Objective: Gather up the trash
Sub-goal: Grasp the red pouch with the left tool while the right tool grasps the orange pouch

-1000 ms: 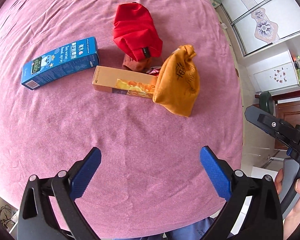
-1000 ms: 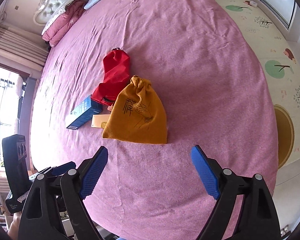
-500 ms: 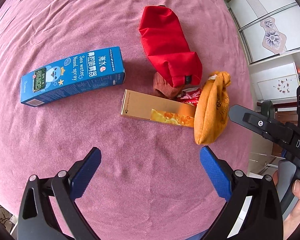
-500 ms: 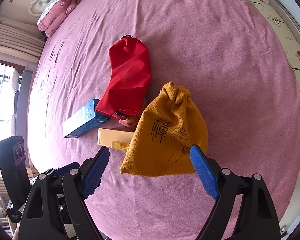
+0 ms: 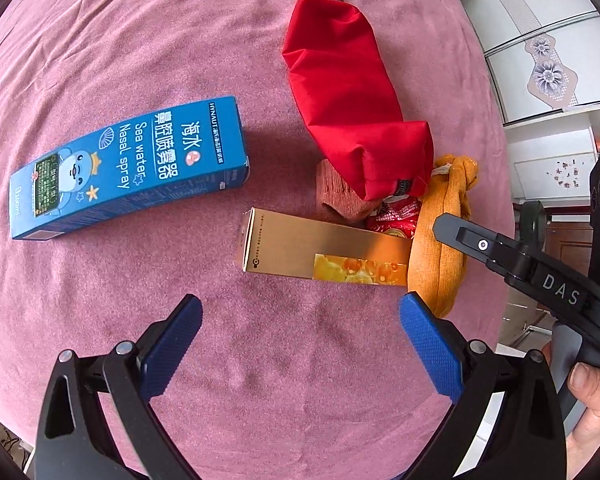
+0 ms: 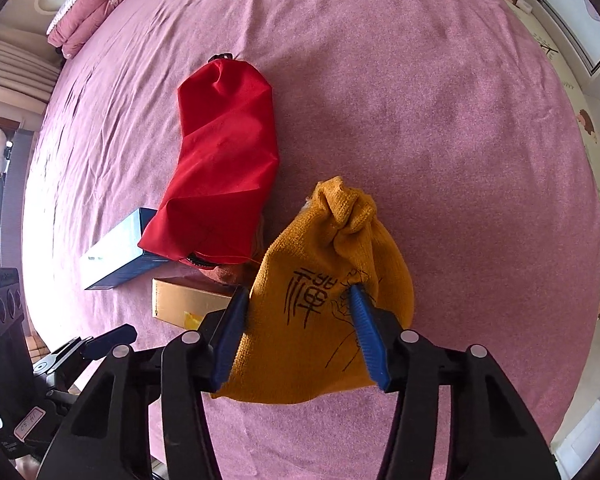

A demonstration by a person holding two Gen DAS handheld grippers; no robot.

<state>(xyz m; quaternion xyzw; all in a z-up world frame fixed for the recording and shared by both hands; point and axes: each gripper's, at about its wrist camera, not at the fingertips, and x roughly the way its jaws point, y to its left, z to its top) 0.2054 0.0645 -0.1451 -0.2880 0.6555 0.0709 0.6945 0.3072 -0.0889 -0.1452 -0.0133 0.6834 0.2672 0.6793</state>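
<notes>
A yellow drawstring pouch [image 6: 332, 304] with dark characters lies on the pink bedspread [image 6: 420, 100]. My right gripper [image 6: 298, 300] is closing on it, with the pads pressing its left edge and its top face. In the left wrist view the same pouch [image 5: 440, 240] looks squeezed narrow under a right finger [image 5: 496, 252]. My left gripper [image 5: 300, 308] hangs open over bare cloth, just short of a gold box [image 5: 324, 248]. A blue nasal spray box [image 5: 132, 168], a red pouch [image 5: 348, 100], a red wrapper [image 5: 396, 216] and a brown scrap [image 5: 336, 192] lie close by.
Folded pink quilts [image 6: 88, 12] sit at the far end of the bed. A patterned floor mat [image 6: 580, 100] lies beyond the bed's right edge. A white wardrobe [image 5: 548, 60] stands past the bed edge in the left wrist view. A person's hand [image 5: 592, 400] holds the right gripper's handle.
Both grippers came down and closer to the pile. The right gripper's jaws went from wide open to closed onto the yellow pouch. The left gripper stayed open.
</notes>
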